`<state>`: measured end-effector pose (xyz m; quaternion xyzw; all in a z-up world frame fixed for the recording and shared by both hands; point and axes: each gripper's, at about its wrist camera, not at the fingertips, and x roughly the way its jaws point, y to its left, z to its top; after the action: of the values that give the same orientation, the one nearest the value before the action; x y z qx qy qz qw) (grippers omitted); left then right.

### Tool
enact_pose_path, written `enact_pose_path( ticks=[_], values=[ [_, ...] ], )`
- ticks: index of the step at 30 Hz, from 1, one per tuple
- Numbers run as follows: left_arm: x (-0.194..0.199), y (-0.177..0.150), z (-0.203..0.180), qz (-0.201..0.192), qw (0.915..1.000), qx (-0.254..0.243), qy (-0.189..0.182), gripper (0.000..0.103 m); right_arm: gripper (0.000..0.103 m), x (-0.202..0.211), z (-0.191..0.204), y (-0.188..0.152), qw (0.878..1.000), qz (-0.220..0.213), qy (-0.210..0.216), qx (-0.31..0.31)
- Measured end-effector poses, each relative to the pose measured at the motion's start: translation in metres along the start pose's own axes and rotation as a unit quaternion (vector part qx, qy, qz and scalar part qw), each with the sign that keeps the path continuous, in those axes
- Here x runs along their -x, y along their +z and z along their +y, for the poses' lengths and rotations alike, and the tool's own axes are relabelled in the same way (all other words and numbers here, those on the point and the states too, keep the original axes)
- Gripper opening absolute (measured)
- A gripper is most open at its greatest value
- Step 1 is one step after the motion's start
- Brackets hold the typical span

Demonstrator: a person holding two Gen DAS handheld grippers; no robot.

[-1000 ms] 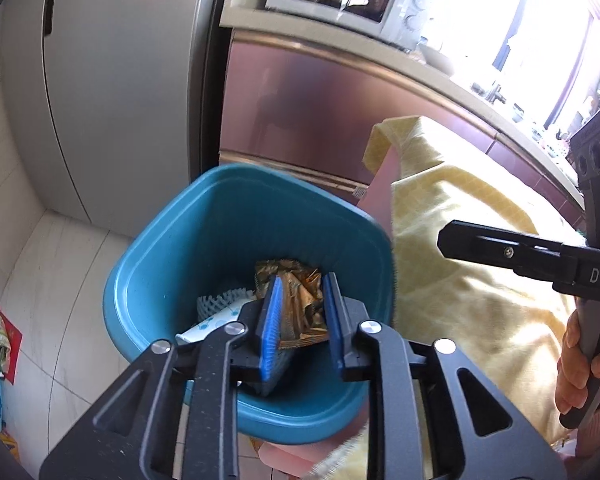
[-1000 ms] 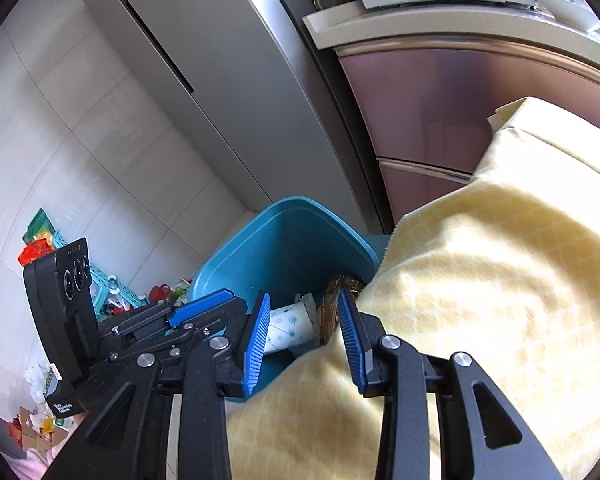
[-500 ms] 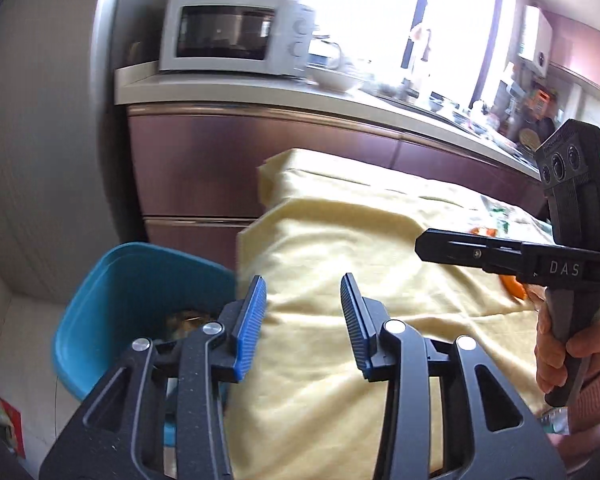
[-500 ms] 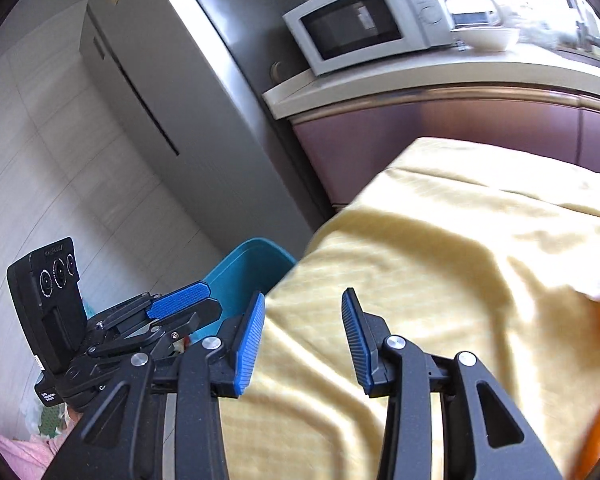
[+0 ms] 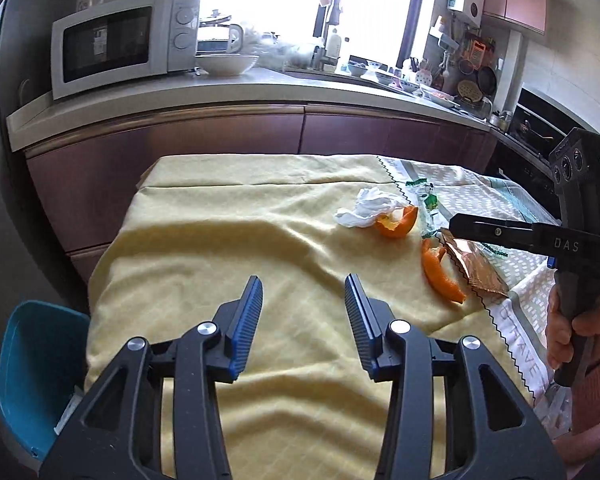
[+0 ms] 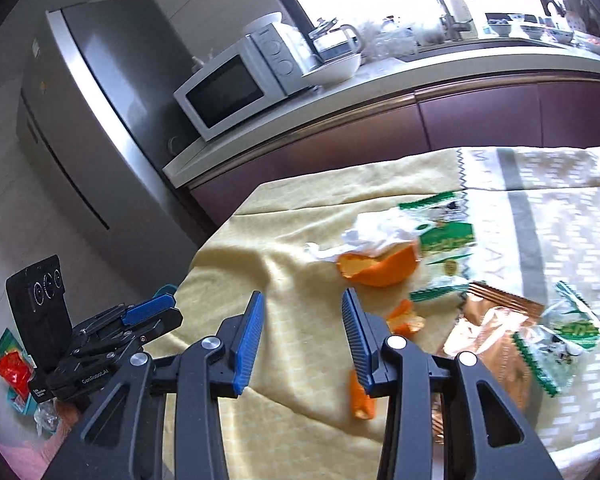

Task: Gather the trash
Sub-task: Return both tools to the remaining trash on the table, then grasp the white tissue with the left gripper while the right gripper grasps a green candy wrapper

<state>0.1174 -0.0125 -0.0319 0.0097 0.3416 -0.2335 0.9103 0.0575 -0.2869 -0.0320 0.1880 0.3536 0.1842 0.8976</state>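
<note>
Trash lies on the yellow-clothed table (image 5: 228, 248): a crumpled white tissue (image 5: 366, 208), a cupped orange peel (image 5: 396, 222), a long peel strip (image 5: 440, 272), a copper foil wrapper (image 5: 476, 264) and green-white wrappers (image 6: 444, 236). My left gripper (image 5: 302, 292) hovers over bare cloth, well short of the trash. Its jaws are opening and nothing is between them. My right gripper (image 6: 302, 308) stands open and empty just left of the small peel pieces (image 6: 404, 318). The blue bin (image 5: 32, 368) sits on the floor at the table's left end.
A kitchen counter (image 5: 220, 96) with a microwave (image 5: 124, 44) and a bowl (image 5: 226, 64) runs behind the table. A steel fridge (image 6: 92, 112) stands on the left. Coloured packets (image 6: 12, 368) lie on the floor. A hand (image 5: 572, 328) grips the right tool.
Both grippers swung away from the blue bin and up over the table. The left one let go of the brown wrapper in the bin and its jaws widened.
</note>
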Motion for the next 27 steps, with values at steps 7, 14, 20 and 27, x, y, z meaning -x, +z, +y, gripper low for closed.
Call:
enact_pose_path(
  ticks=[7, 14, 20, 27],
  values=[
    [-0.048, 0.032, -0.020, 0.024, 0.9997, -0.006, -0.006, 0.044, 0.045, 0.006, -0.035, 0.014, 0.999, -0.020, -0.032, -0.016],
    [-0.095, 0.054, -0.028, 0.055, 0.9984, 0.004, -0.012, 0.044, 0.052, -0.004, -0.059, 0.029, 0.998, -0.013, -0.054, -0.031],
    [-0.125, 0.065, -0.030, 0.082, 0.9963, 0.015, -0.022, 0.042, 0.059, -0.019, -0.065, 0.041, 0.997, -0.006, -0.075, -0.028],
    [-0.152, 0.069, -0.033, 0.110, 0.9920, 0.033, -0.052, 0.031, 0.059, -0.034, -0.066, 0.044, 0.997, 0.011, -0.075, -0.029]
  ],
)
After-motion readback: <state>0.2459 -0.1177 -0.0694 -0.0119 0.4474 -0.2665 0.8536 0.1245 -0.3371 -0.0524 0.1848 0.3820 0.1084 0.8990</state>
